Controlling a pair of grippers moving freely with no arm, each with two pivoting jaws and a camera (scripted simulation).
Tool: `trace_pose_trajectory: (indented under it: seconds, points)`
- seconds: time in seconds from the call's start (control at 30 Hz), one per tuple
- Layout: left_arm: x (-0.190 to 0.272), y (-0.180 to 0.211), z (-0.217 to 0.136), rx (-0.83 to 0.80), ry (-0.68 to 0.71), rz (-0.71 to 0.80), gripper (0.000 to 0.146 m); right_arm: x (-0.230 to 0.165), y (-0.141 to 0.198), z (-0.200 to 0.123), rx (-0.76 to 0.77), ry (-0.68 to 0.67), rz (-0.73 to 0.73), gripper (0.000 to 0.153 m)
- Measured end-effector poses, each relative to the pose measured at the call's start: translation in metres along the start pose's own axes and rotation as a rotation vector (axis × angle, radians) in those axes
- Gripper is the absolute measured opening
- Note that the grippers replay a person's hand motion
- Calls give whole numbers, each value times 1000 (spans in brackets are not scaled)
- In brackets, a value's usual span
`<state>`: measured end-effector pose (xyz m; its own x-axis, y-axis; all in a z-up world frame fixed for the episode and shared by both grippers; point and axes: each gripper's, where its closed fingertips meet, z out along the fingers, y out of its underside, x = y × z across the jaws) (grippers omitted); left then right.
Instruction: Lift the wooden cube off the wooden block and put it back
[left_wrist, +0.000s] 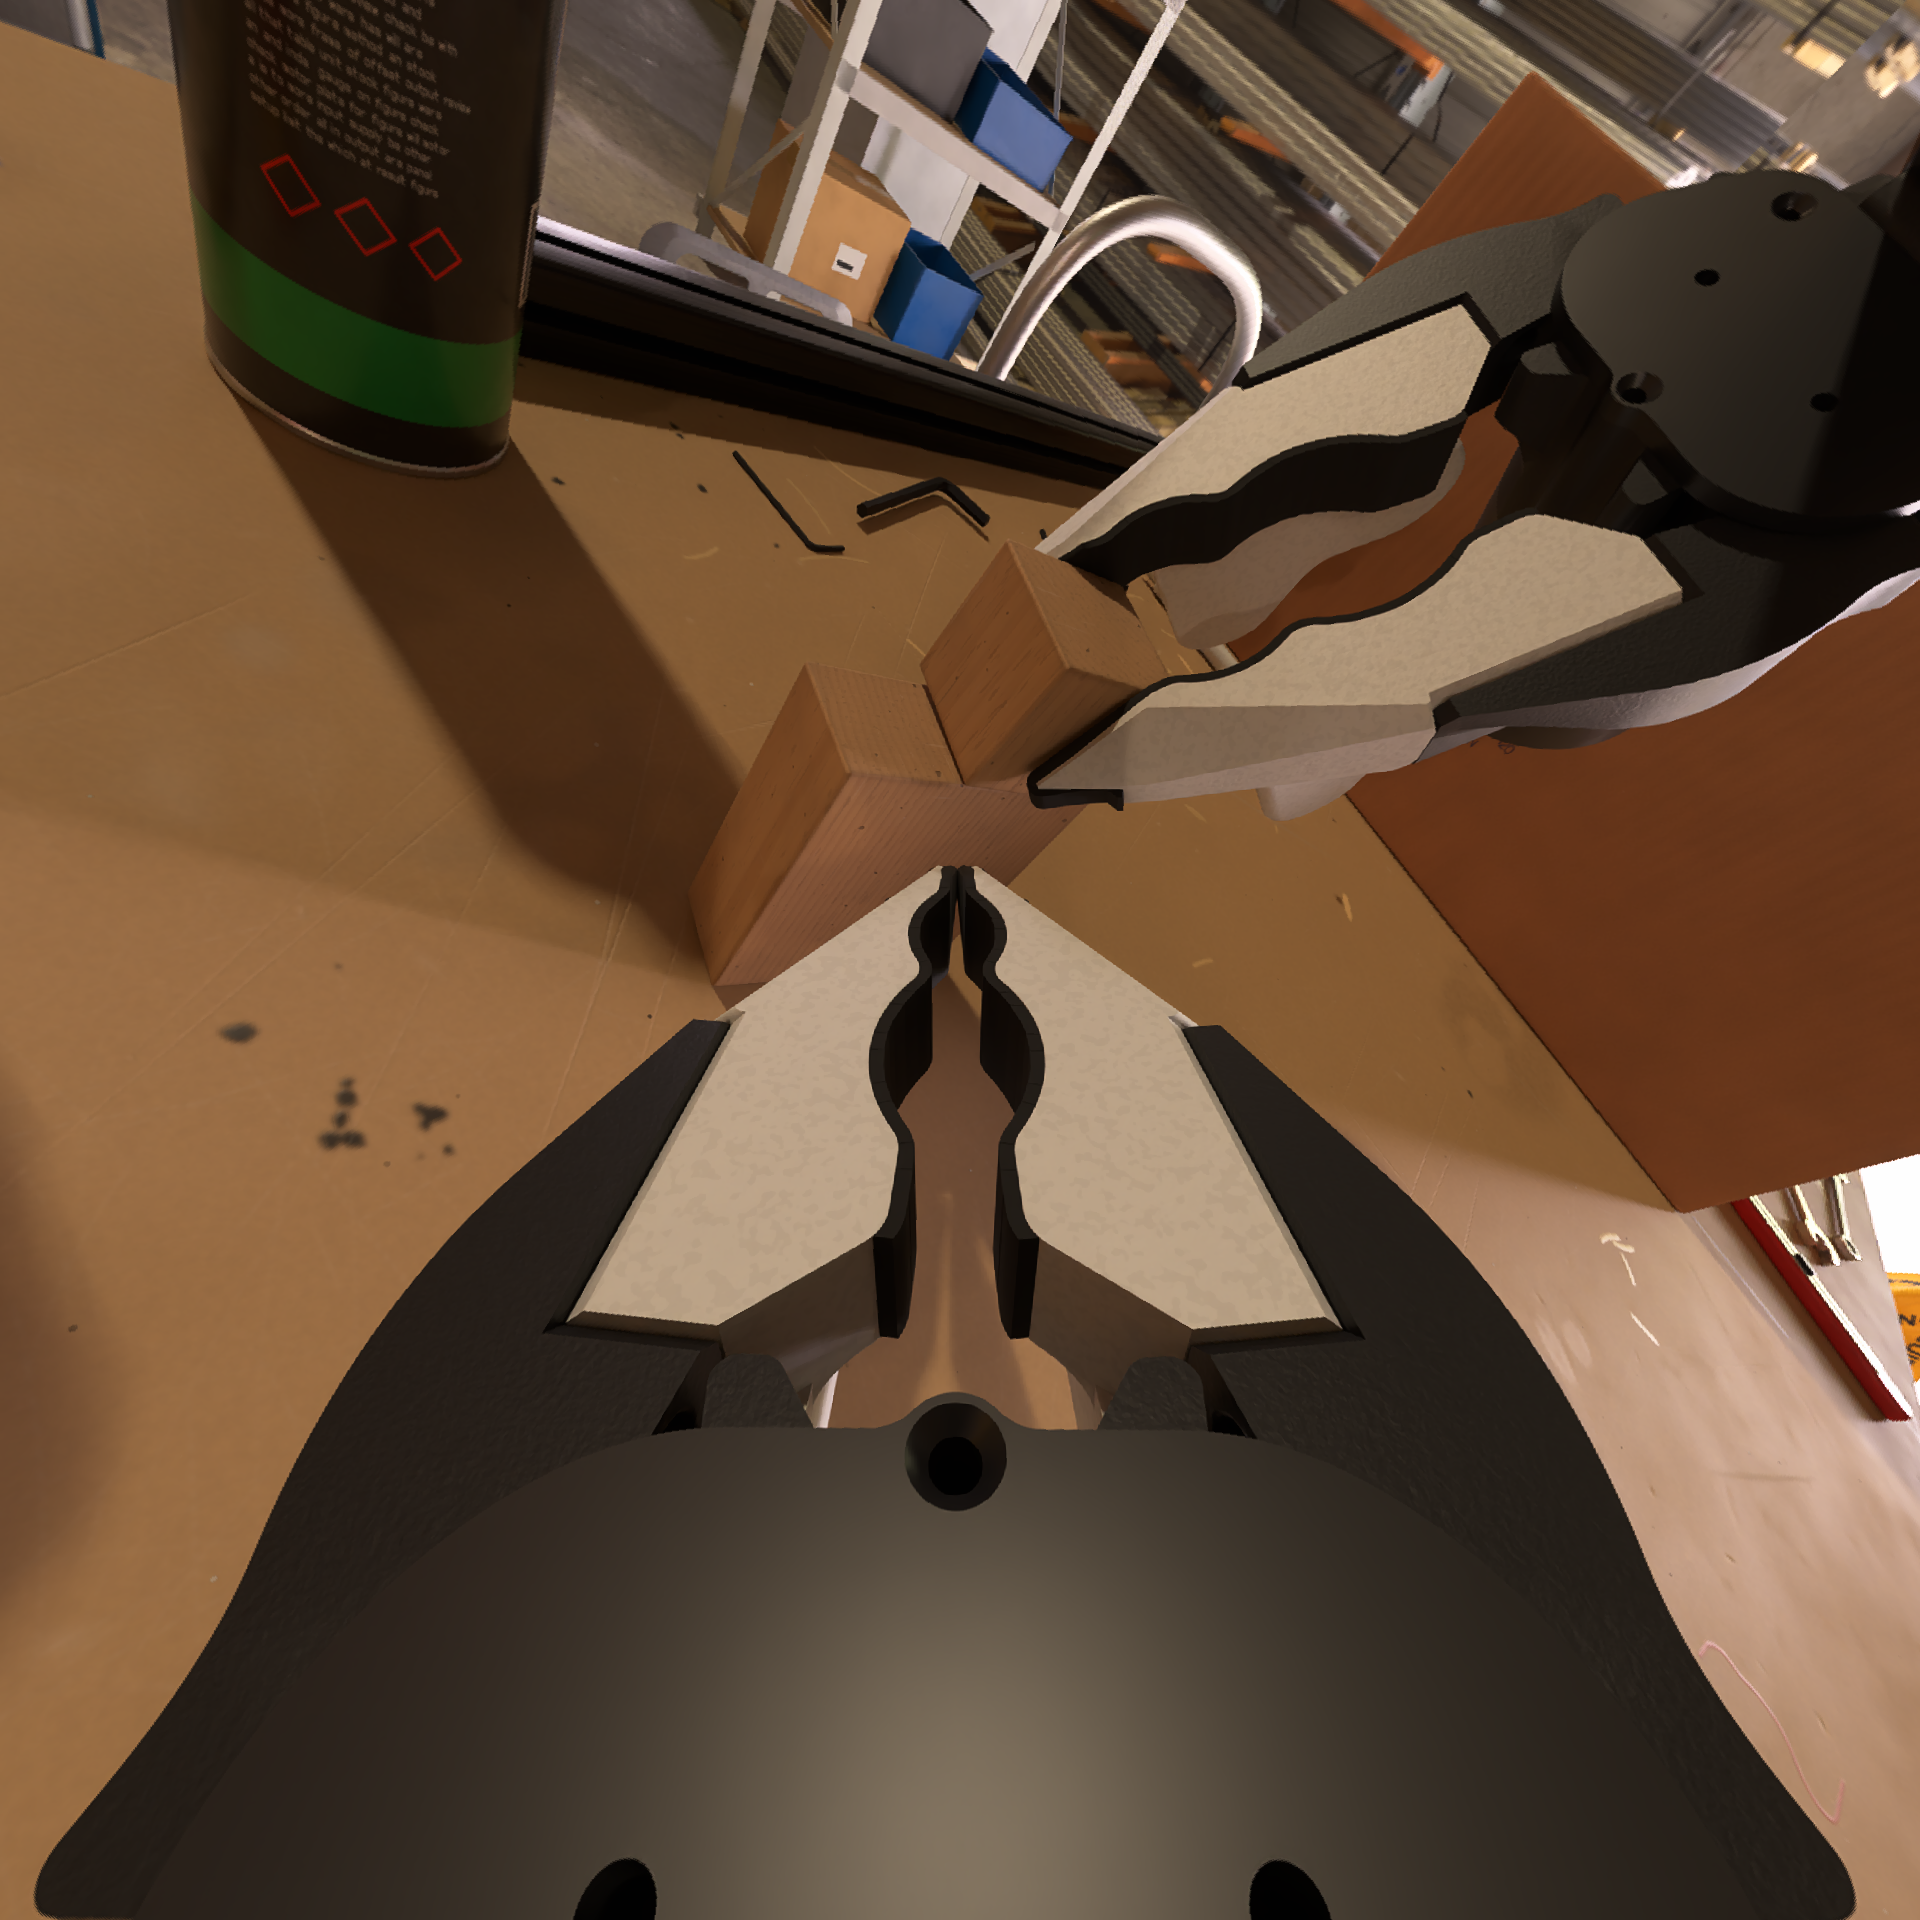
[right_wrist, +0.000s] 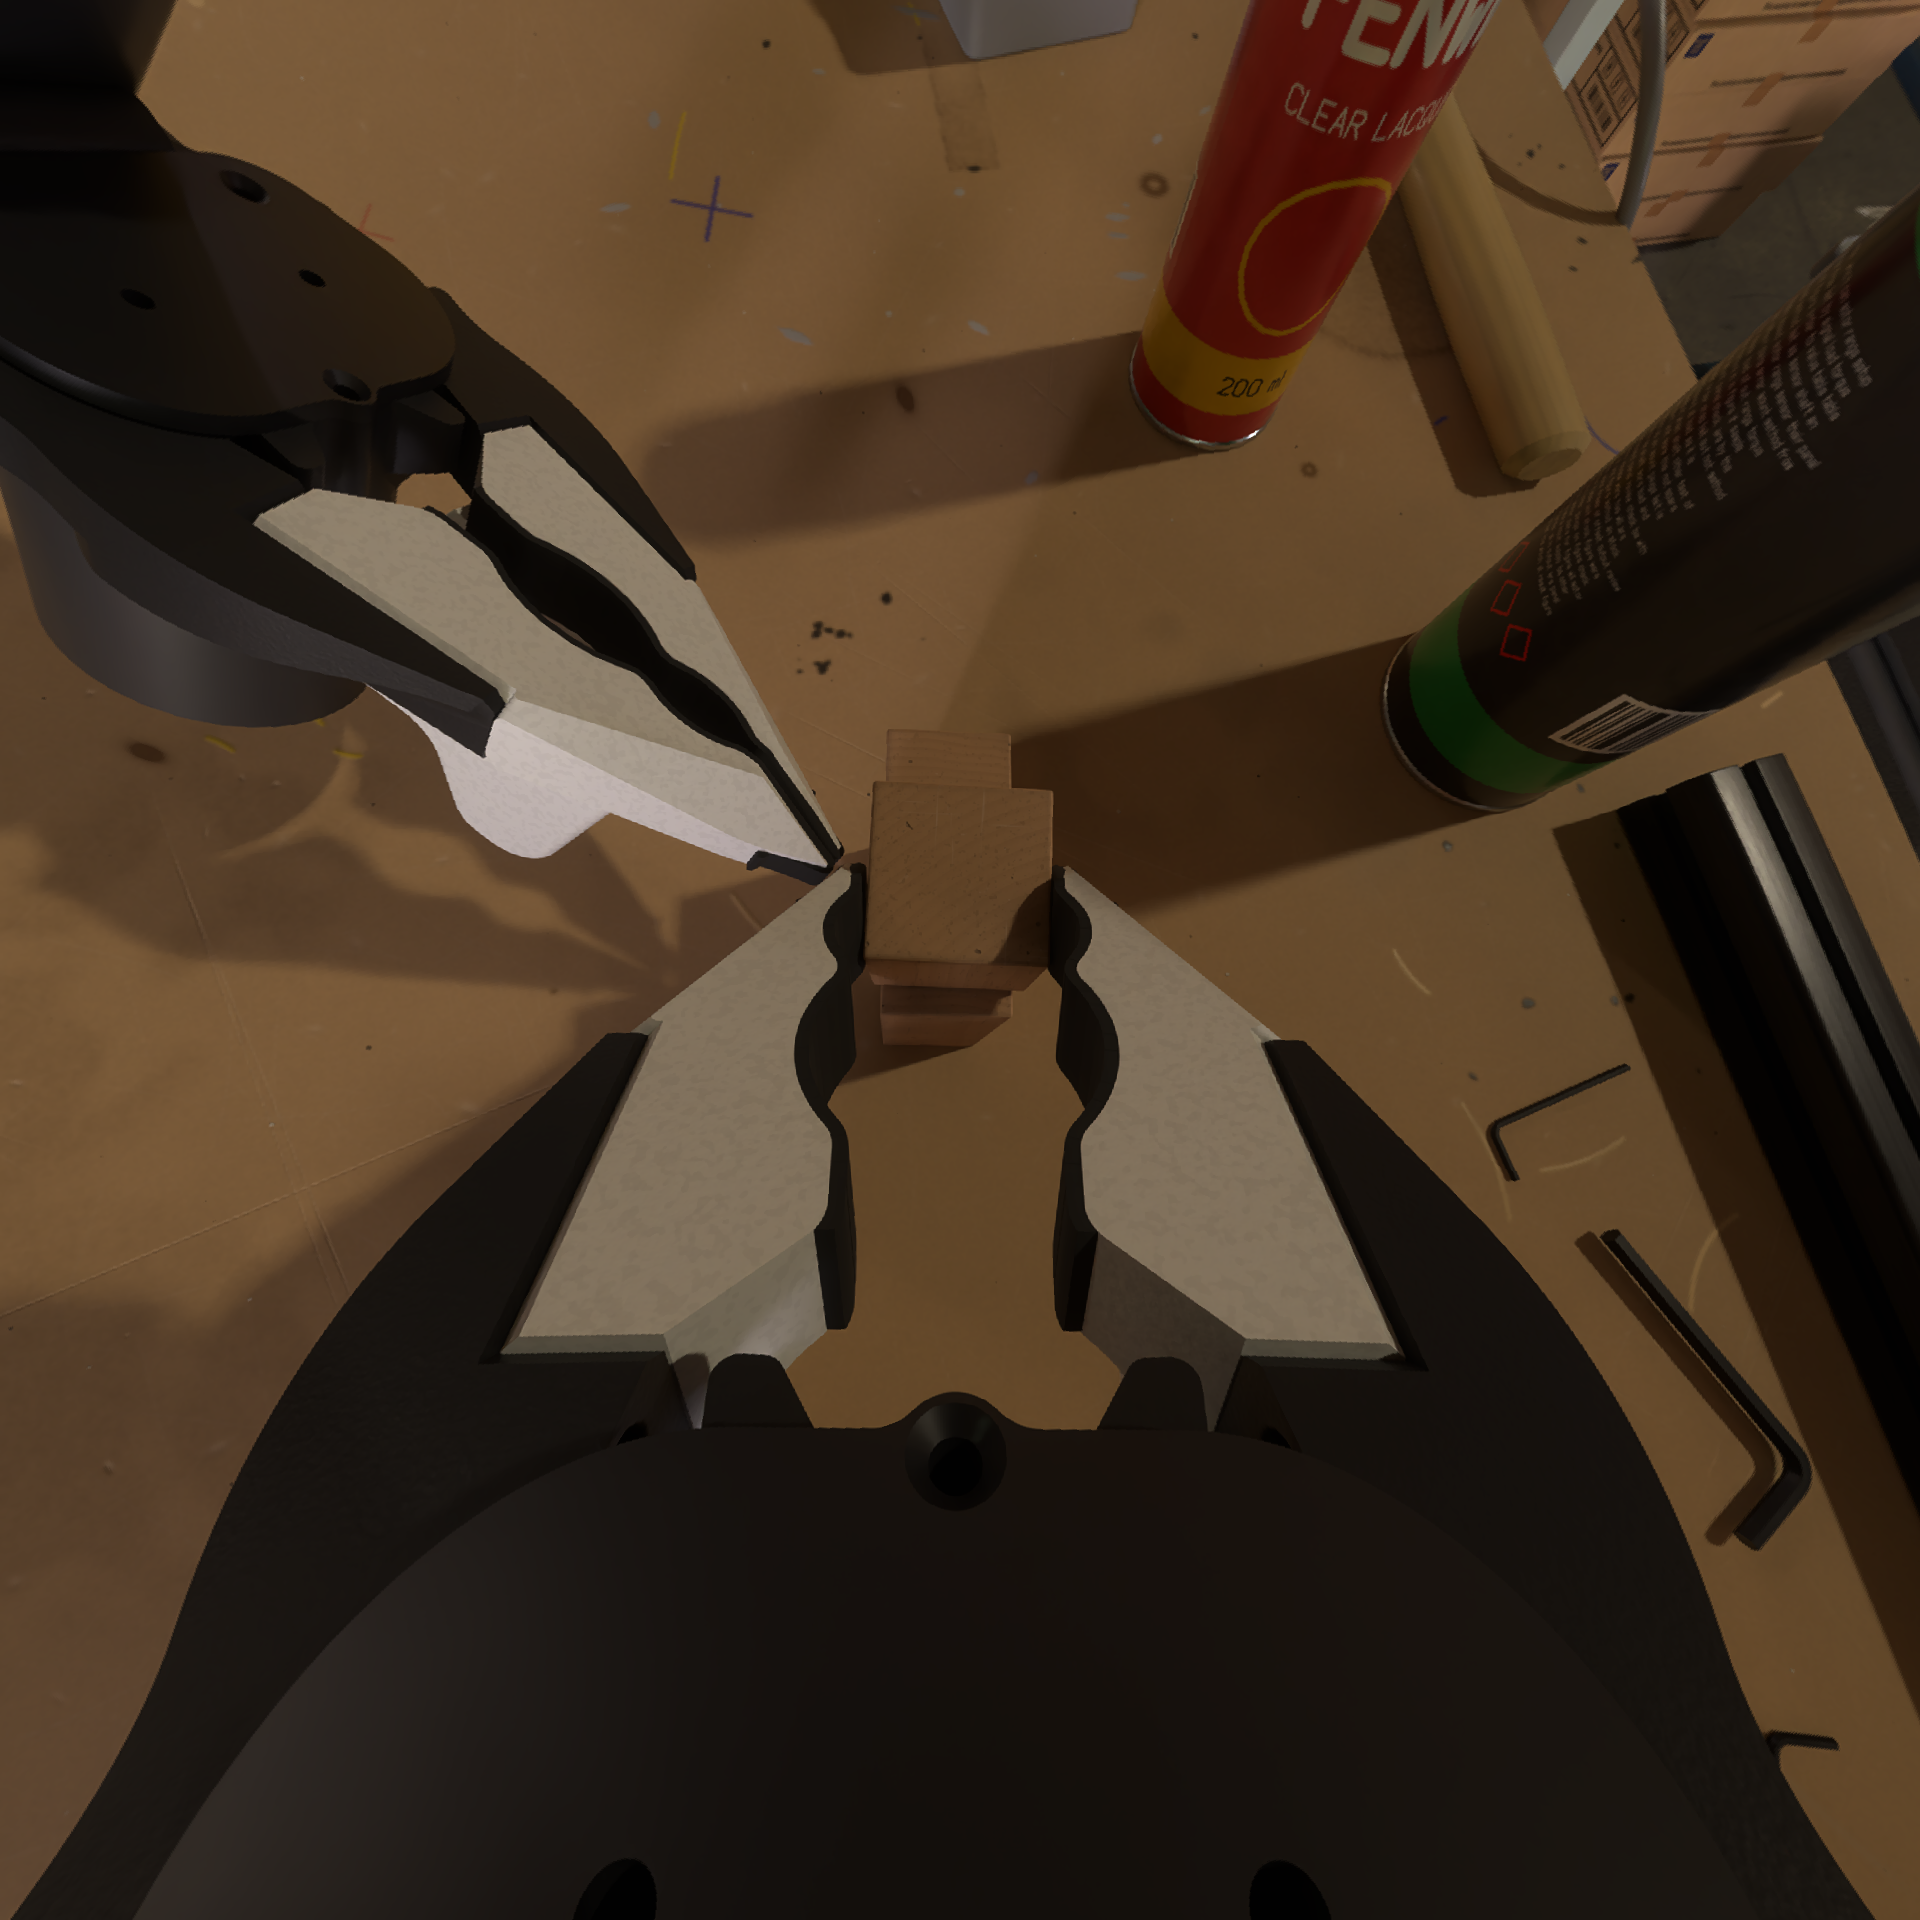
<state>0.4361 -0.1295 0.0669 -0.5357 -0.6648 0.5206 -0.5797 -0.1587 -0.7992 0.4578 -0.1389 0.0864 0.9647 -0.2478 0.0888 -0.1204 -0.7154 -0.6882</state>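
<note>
Now right claw (right_wrist: 958, 883) straddles the small light wooden cube (right_wrist: 956, 873), jaws part open at its two sides, grip unconfirmed. Cube sits atop the longer wooden block (left_wrist: 831, 831) on the brown desk (left_wrist: 312, 831). Left claw (left_wrist: 956, 878), fully closed and empty, braces the block's 6 o'clock end. Best: squeeze squarely, lift straight up, block kept pinned.

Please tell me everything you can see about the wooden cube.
The wooden cube is a small light-brown block with visible grain and slightly rounded edges. It sits on one end of the longer wooden block, with no gap visible beneath it. The right claw straddles it, one finger on each side; whether the pads are pressing it is hard to judge. The left claw, closed, points at the block's side below.
</note>
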Motion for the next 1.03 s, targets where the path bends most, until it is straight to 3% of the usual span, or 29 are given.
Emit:
trace_pose_trajectory:
  seconds: [0.47,1.03]
  points:
    - [1,0,0,-5,-84,137,0,3,1,1,-61,50,-54,35]
    - [3,1,0,-8,-93,178,0,4,0,2,-45,46,-121,35]
